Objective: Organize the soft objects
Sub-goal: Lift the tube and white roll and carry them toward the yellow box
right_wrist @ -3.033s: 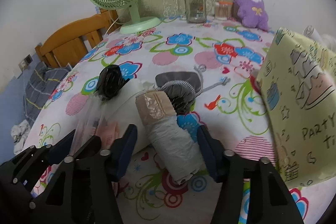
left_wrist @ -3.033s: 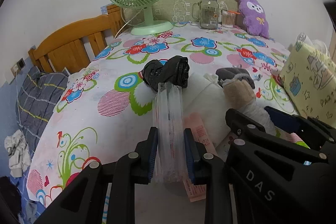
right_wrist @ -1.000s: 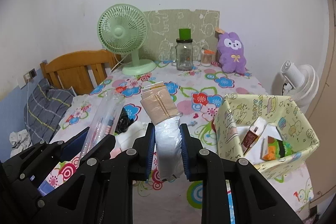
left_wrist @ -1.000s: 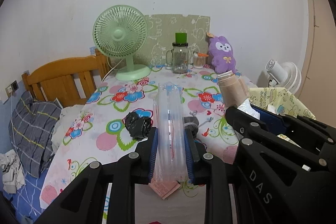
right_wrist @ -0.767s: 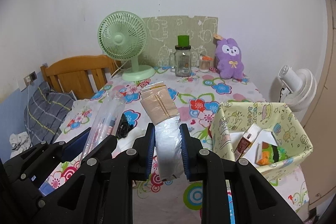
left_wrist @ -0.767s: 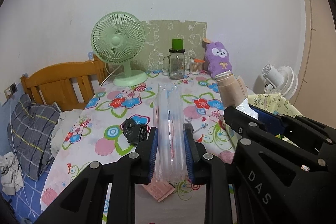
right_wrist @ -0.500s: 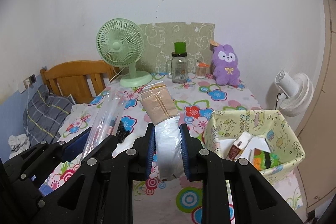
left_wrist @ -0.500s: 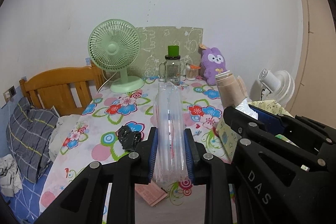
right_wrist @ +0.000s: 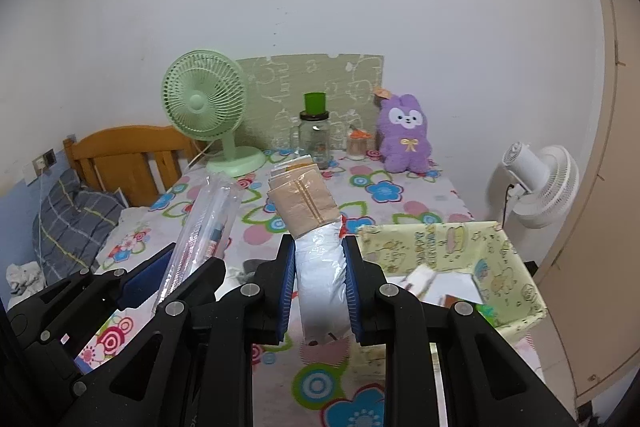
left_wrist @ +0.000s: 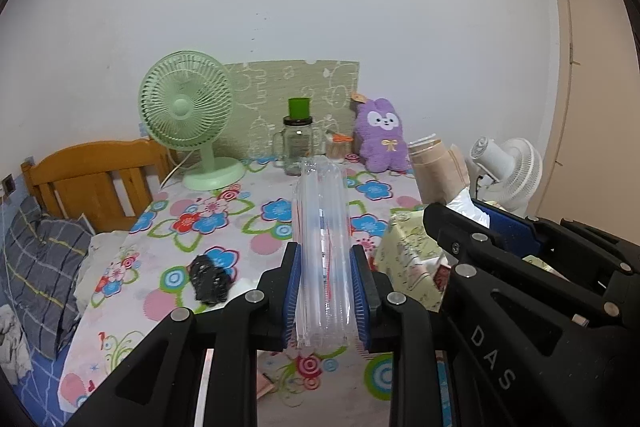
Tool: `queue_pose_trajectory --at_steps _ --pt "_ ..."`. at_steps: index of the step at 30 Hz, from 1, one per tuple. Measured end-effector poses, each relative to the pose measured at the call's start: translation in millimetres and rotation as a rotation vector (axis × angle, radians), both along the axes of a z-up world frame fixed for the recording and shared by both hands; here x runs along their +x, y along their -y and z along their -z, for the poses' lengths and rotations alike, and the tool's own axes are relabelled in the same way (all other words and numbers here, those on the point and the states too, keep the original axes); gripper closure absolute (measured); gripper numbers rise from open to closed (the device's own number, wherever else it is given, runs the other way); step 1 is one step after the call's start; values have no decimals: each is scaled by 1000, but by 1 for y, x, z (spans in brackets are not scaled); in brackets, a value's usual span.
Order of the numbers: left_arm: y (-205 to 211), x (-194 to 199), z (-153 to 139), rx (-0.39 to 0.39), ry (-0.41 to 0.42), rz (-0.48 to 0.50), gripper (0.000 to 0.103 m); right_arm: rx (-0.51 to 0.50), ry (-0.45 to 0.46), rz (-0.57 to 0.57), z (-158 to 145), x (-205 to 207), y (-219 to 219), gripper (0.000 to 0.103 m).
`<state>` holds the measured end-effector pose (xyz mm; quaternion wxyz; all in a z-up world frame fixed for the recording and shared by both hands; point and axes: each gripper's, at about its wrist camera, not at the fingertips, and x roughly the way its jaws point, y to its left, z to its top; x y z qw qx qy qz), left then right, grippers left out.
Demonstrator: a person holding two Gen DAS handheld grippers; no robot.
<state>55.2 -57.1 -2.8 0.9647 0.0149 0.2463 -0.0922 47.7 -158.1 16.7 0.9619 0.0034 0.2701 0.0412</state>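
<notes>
Leftmost, the black left gripper (left_wrist: 325, 293) is pinching a clear, long plastic sleeve pack (left_wrist: 322, 239), holding it above the flower-print table (left_wrist: 224, 215). Beside it, the black right gripper (right_wrist: 320, 291) is clamping a white plastic-wrapped roll with a beige band (right_wrist: 316, 251), just left of the yellow-green printed fabric bin (right_wrist: 452, 239).

Left wrist view: from above table's (left_wrist: 256, 211) near edge, facing the back wall, angled down.
Right wrist view: just beside it, same heading.
Shared: green fan (left_wrist: 186, 107) (right_wrist: 204, 97), purple plush (left_wrist: 382, 133) (right_wrist: 406, 133).
</notes>
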Motion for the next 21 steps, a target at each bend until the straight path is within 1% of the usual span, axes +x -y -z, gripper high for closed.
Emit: queue_pose_trajectory --at_steps 21 --pt "57 11 -1 -1 -9 107 80 -9 0 94 -1 4 56 77"
